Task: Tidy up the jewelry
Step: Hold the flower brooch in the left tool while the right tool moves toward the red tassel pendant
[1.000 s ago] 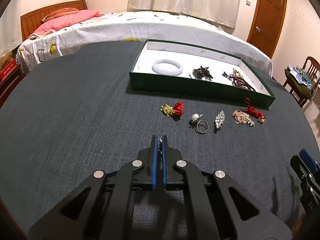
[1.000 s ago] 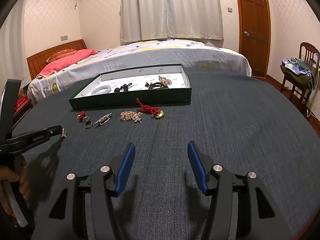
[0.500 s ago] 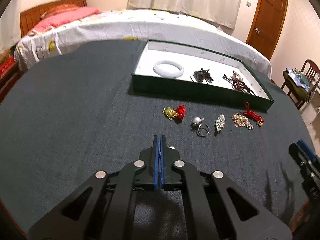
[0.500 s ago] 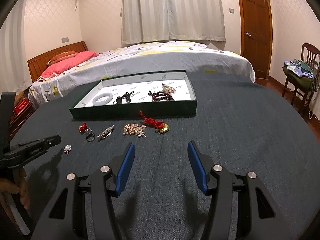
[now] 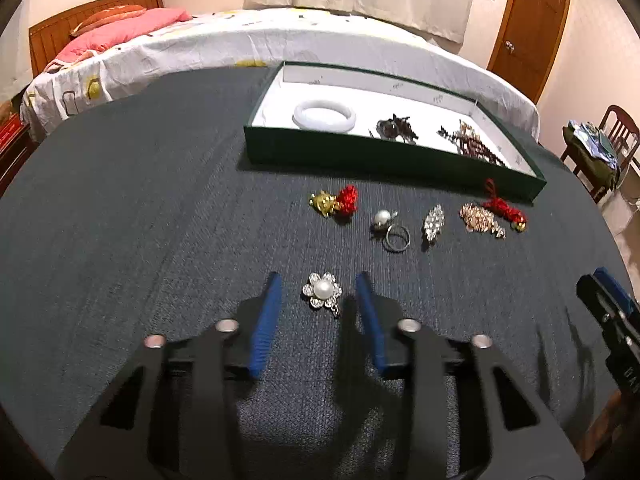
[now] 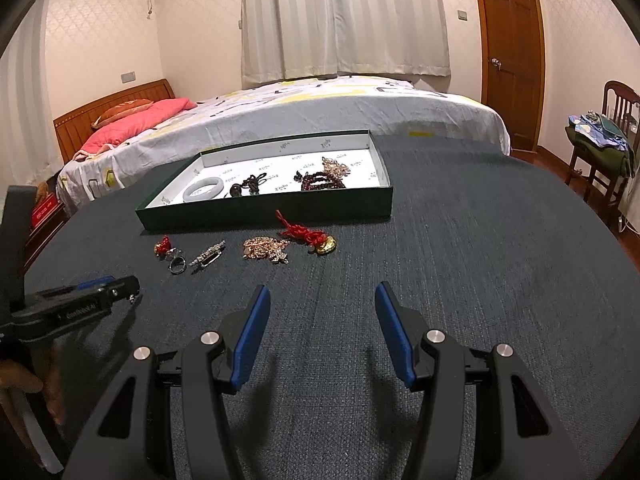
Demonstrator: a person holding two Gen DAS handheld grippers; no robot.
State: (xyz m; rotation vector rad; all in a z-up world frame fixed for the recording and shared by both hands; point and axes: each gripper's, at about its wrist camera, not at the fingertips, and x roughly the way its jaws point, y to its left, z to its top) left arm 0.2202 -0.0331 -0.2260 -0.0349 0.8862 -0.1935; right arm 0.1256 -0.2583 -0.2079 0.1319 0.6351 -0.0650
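A pearl flower brooch [image 5: 322, 291] lies on the dark tablecloth between the open jaws of my left gripper [image 5: 318, 280]. Further off lies a row of loose pieces: a gold and red charm [image 5: 334, 201], a pearl ring [image 5: 390, 228], a crystal brooch [image 5: 433, 222], a gold chain cluster [image 5: 480, 220] and a red knot charm [image 5: 505, 210]. The green tray [image 5: 360, 156] holds a white bangle [image 5: 324, 116] and beaded pieces. My right gripper [image 6: 322, 300] is open and empty over bare cloth, nearer than the row [image 6: 266, 249].
A bed [image 6: 320, 108] stands behind the table. A chair with clothes [image 6: 604, 140] and a wooden door [image 6: 510, 52] are at the right. The left gripper shows at the left edge of the right wrist view [image 6: 80, 304].
My left gripper was shut on the pearl brooch; it has opened and the brooch now lies on the cloth between its fingers. The right gripper stayed open.
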